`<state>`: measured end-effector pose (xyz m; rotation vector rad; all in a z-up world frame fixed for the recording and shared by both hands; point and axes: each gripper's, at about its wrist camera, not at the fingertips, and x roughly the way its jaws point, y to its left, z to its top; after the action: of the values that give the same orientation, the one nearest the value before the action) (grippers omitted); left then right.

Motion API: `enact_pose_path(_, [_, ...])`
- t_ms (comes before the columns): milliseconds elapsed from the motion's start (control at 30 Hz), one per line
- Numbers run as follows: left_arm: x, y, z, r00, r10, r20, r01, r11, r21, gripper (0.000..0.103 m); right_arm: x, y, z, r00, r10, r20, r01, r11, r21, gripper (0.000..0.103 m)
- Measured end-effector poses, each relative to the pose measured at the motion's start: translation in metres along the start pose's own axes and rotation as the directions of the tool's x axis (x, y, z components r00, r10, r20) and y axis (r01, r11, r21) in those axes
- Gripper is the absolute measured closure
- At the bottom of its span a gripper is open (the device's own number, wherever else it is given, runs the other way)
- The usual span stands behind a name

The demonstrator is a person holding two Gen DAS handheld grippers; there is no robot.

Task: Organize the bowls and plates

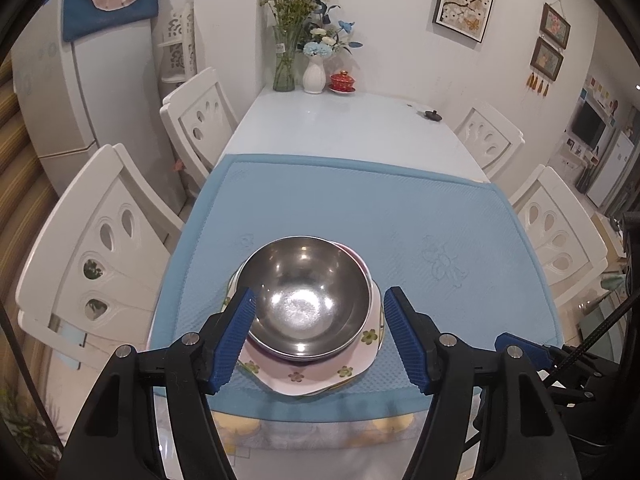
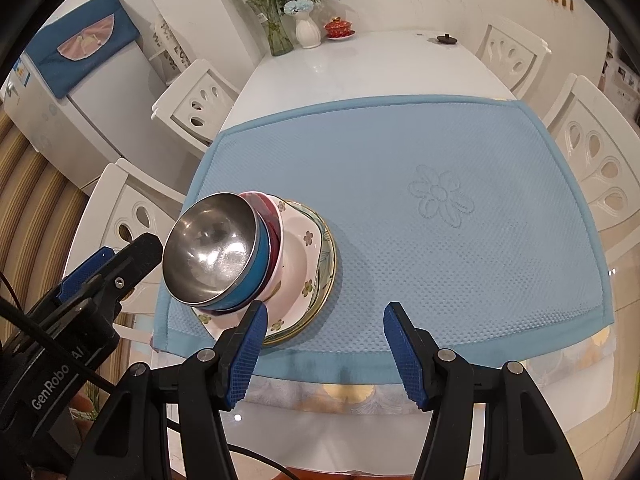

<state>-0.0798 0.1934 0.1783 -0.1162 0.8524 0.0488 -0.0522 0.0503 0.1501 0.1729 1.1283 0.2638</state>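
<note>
The steel bowl point(image 1: 306, 300) tops a stack of bowls on 2 plates point(image 2: 316, 264). The left gripper point(image 1: 318, 336) and right gripper point(image 2: 324, 350) both stand spread, holding nothing.

Left wrist view: looking steeply down along the left claw point(image 1: 318, 336), close over the stacked bowls point(image 1: 306, 304). Right wrist view: beside it, steeper, same stack lower left. Shared: blue mat point(image 2: 400, 208), table point(image 1: 340, 128), vases.

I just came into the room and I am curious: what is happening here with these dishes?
A person holds two grippers over a stack on the blue mat. A steel bowl sits nested in coloured bowls on two plates. The left gripper and the right gripper are open and hold nothing.
</note>
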Motion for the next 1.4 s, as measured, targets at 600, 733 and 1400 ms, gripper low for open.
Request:
enact_pose_path(600, [0.000, -0.001, -0.002, 0.996, 0.084, 0.008, -0.085, 0.996, 0.035, 0.034, 0.002, 0.003, -0.003, 1.000, 0.003, -0.008, -0.003, 1.000, 0.001, 0.045])
enact_pose_path(733, [0.000, 0.000, -0.003, 0.996, 0.088, 0.000, -0.088, 0.996, 0.033, 0.034, 0.002, 0.005, -0.004, 1.000, 0.004, -0.007, -0.004, 1.000, -0.003, 0.045])
enact_pose_path(1400, [0.002, 0.004, -0.004, 0.996, 0.087, -0.011, -0.087, 0.996, 0.025, 0.034, 0.006, 0.011, -0.002, 1.000, 0.007, -0.015, -0.007, 1.000, -0.008, 0.045])
